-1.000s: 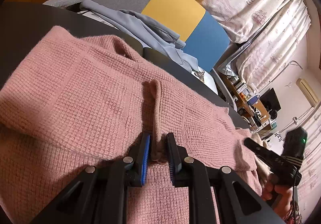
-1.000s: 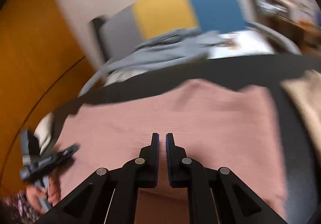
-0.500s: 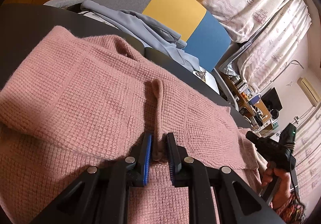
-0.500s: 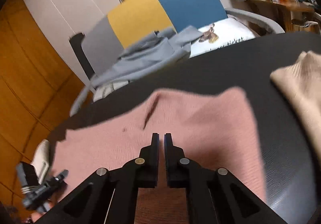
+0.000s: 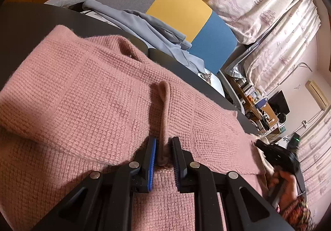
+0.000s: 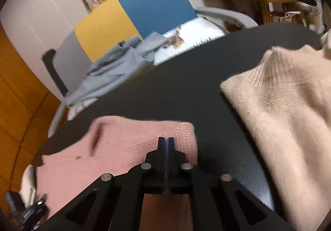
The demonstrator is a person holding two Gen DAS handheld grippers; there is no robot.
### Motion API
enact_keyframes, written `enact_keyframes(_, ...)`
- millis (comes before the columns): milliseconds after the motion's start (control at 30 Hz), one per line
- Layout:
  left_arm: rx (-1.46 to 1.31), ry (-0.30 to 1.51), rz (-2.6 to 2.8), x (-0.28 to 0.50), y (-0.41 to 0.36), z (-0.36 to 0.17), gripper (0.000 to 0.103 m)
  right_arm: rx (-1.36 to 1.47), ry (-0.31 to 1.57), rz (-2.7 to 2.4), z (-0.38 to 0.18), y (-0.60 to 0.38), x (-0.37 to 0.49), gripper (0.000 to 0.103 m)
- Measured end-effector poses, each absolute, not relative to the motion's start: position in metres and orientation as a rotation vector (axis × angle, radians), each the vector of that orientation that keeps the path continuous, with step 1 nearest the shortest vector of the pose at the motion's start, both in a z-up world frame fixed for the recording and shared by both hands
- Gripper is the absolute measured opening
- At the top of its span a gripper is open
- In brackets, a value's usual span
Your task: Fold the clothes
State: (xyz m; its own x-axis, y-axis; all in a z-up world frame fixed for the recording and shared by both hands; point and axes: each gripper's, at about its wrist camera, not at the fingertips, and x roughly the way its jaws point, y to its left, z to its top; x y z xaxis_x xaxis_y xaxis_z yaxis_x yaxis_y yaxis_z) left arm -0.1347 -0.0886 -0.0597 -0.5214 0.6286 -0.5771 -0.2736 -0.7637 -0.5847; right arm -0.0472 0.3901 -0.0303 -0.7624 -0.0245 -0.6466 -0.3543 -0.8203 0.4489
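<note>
— Where's the pink sweater?

— Spread across the dark surface, with the chair beyond its far edge and a grey garment draped over that chair. My left tongs sit at the sweater's near side, pinching a raised ridge of its knit; the blue pads press the fold from both sides.

— And your other hand?

— My right tongs are pressed together with nothing visible between them, hovering over the sweater's right end, close to its corner. From the left camera I see them off the sweater's right edge, held in my right hand.

— Anything further right?

— A cream sweater lies on the same surface, right of the pink one, with bare surface between them.
</note>
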Motion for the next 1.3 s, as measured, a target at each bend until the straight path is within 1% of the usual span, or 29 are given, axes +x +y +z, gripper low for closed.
enact_keyframes(67,-1.106,-0.584,2.281,-0.135,-0.088,-0.059,0.015,-0.974,0.856,2.735,-0.021,0.372,-0.028,0.007)
enact_keyframes(200,-1.106,-0.588,2.278,-0.136,-0.088,-0.059,0.015,-1.118,0.829,2.764,-0.035,0.35,-0.011,0.007)
enact_keyframes(233,-1.106,-0.589,2.278,-0.137,-0.087,-0.059,0.015,-1.142,0.805,2.733,-0.042,0.352,-0.007,0.002)
enact_keyframes(267,-1.106,-0.589,2.277,-0.137,-0.087,-0.059,0.016,-1.137,0.814,2.707,-0.05,0.36,-0.003,0.0)
enact_keyframes(300,-1.106,-0.59,2.273,-0.137,-0.087,-0.059,0.016,-1.097,0.909,2.693,-0.051,0.372,0.0,0.0)
enact_keyframes(367,-1.109,-0.583,2.275,-0.137,-0.086,-0.058,0.016,-1.018,0.991,2.612,-0.054,0.389,0.006,0.0)
enact_keyframes(400,-1.114,-0.576,2.279,-0.138,-0.085,-0.057,0.016,-1.012,0.994,2.6,-0.052,0.39,0.007,0.0)
enact_keyframes(433,-1.123,-0.564,2.285,-0.137,-0.084,-0.055,0.016,-1.021,0.967,2.592,-0.048,0.387,0.007,0.0)
enact_keyframes(500,-1.154,-0.507,2.307,-0.132,-0.083,-0.046,0.017,-1.023,0.874,2.614,-0.03,0.367,0.013,0.007)
enact_keyframes(533,-1.157,-0.5,2.311,-0.126,-0.084,-0.042,0.018,-1.014,0.845,2.636,-0.021,0.356,0.017,0.013)
enact_keyframes(567,-1.158,-0.494,2.315,-0.12,-0.086,-0.037,0.018,-1.015,0.816,2.672,-0.015,0.347,0.023,0.023)
enact_keyframes(633,-1.132,-0.458,2.338,-0.104,-0.094,-0.028,0.019,-1.029,0.751,2.738,-0.002,0.326,0.032,0.036)
enact_keyframes(700,-1.094,-0.376,2.414,-0.09,-0.103,-0.019,0.019,-1.045,0.64,2.795,0.008,0.302,0.045,0.036)
enact_keyframes(767,-1.074,-0.272,2.51,-0.084,-0.11,-0.016,0.02,-1.063,0.495,2.834,0.011,0.283,0.04,0.036)
enact_keyframes(833,-1.055,-0.163,2.602,-0.079,-0.117,-0.013,0.021,-1.084,0.409,2.843,0.007,0.27,0.028,0.036)
enact_keyframes(900,-1.124,-0.066,2.671,-0.086,-0.12,-0.023,0.021,-1.098,0.329,2.84,0.001,0.257,0.017,0.036)
enact_keyframes(933,-1.19,-0.076,2.655,-0.091,-0.123,-0.03,0.021,-1.1,0.292,2.832,-0.002,0.252,0.011,0.036)
enact_keyframes(1000,-1.178,-0.137,2.643,-0.095,-0.13,-0.032,0.021,-1.172,0.241,2.781,-0.014,0.247,-0.001,0.036)
enact_keyframes(1167,-1.185,-0.069,2.652,-0.111,-0.122,-0.032,0.021,-1.222,0.201,2.723,-0.021,0.246,-0.026,0.037)
enact_keyframes(1300,-1.195,-0.062,2.652,-0.136,-0.118,-0.03,0.022,-1.231,0.202,2.706,-0.023,0.25,-0.054,0.038)
